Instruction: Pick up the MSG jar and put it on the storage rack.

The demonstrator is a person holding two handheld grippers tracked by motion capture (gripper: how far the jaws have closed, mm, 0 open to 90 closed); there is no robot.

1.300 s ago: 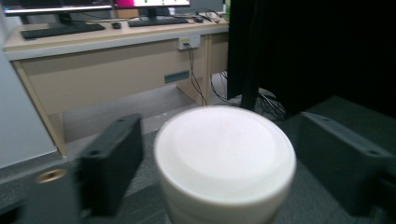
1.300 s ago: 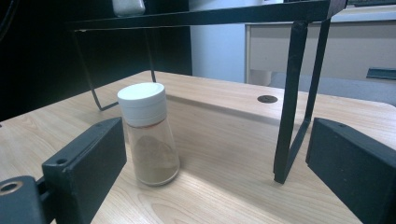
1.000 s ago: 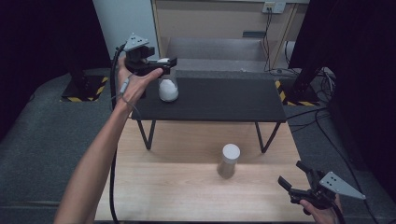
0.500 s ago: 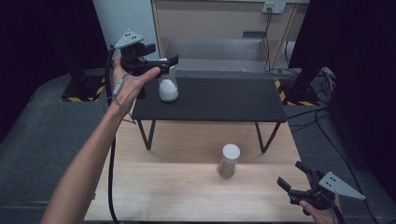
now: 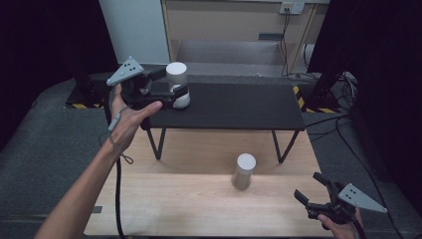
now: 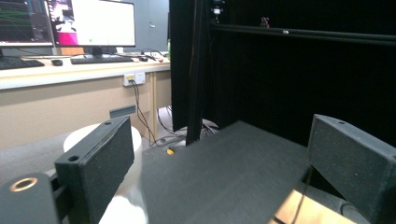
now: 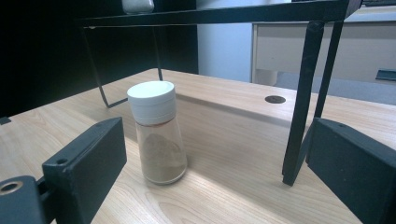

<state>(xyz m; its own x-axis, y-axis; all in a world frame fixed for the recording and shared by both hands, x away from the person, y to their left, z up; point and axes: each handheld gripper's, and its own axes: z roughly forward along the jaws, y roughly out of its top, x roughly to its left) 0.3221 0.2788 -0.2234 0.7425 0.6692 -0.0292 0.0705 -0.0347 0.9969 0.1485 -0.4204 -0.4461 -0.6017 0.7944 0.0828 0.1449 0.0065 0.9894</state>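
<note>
A white-capped jar of white powder [image 5: 176,73] stands at the left end of a black shelf [image 5: 239,107]. My left gripper [image 5: 171,85] is level with it, pointing right. Its jaws stand open, and one crosses the jar's middle in the high view. In the left gripper view the jar [image 6: 100,135] sits just beyond the left jaw, with no pad pressing it, and the left gripper [image 6: 224,154] has an empty gap. A second white-capped jar holding brown powder [image 5: 244,172] [image 7: 159,140] stands on the wooden table [image 5: 189,209]. My right gripper [image 5: 308,186] [image 7: 219,154] rests open at the near right corner, short of that jar.
The shelf's thin black legs [image 7: 303,93] stand on the wooden table, one just ahead of my right jaw. A round cable hole [image 7: 274,99] lies farther back. Black curtains flank both sides. A desk with monitors [image 6: 88,23] stands beyond the shelf. Cables [image 5: 338,124] lie on the floor at right.
My left gripper has come down and moved toward the jar on the shelf, so a jaw now crosses the jar's middle instead of its cap. The right gripper and both jars have stayed put.
</note>
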